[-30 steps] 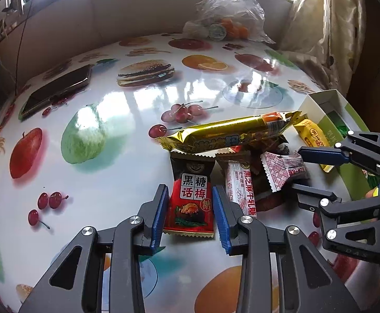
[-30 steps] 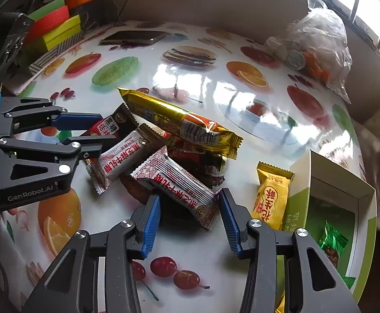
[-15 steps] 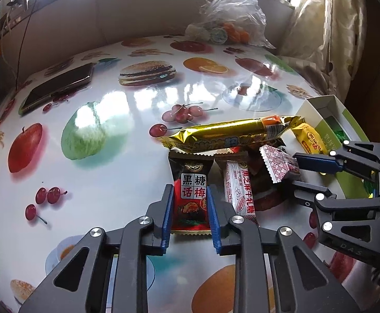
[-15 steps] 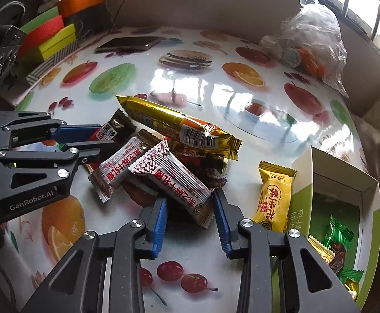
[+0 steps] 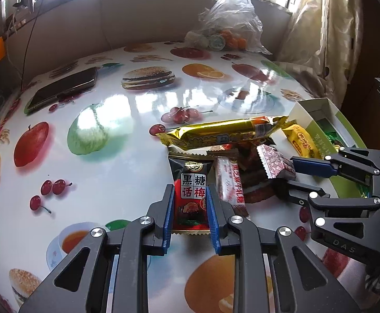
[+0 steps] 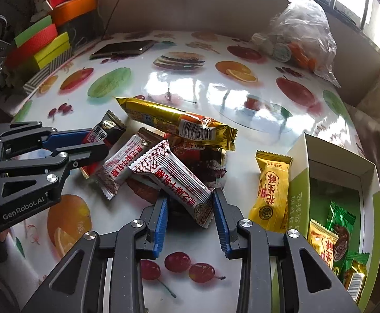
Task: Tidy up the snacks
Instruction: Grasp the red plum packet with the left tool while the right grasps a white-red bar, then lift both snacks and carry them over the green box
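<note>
Your box (image 6: 298, 180) at the right edge of the surface (image 6: 242, 83) holds only a few snacks, most of the pile (image 6: 163, 151) lies loose beside it, and your left gripper (image 5: 190, 210) fingers pinch the black-and-red packet (image 5: 191, 193) while your right gripper (image 6: 190, 221) fingers pinch the white-and-red packet (image 6: 174, 177).

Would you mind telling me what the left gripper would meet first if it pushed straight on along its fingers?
Probably the gold snack bar, lying crosswise just beyond the red-and-black plum candy packet that the left gripper is shut on; depth is hard to judge.
</note>
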The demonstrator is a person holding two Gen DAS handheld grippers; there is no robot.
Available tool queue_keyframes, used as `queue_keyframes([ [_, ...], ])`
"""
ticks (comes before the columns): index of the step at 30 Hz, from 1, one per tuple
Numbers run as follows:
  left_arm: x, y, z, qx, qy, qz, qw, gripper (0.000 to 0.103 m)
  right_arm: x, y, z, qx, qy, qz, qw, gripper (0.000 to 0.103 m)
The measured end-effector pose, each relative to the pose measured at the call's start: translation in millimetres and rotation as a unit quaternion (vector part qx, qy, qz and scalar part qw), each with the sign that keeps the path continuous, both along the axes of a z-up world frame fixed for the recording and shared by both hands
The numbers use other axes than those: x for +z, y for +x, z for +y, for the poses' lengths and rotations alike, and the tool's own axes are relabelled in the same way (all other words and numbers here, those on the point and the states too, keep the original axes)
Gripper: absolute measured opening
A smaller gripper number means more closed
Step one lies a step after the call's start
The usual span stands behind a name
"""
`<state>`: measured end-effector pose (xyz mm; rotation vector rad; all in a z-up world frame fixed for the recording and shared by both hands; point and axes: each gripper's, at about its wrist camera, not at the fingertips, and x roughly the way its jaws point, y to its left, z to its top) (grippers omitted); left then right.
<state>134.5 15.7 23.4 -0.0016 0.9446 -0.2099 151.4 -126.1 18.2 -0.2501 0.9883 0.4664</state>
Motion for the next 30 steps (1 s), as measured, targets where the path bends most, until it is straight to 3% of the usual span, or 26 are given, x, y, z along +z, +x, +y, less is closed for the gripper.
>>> queue_keyframes([
  [12,16,-20,-5,0.001,0.017,-0.03,0.9994,0.024,12,-17,-2,-0.014,0.015,-0.014,1.0,0.032],
  [30,40,-47,-17,-0.012,0.012,-0.054,0.9984,0.024,33,-49,-13,-0.037,0.025,-0.031,0.999,0.032],
])
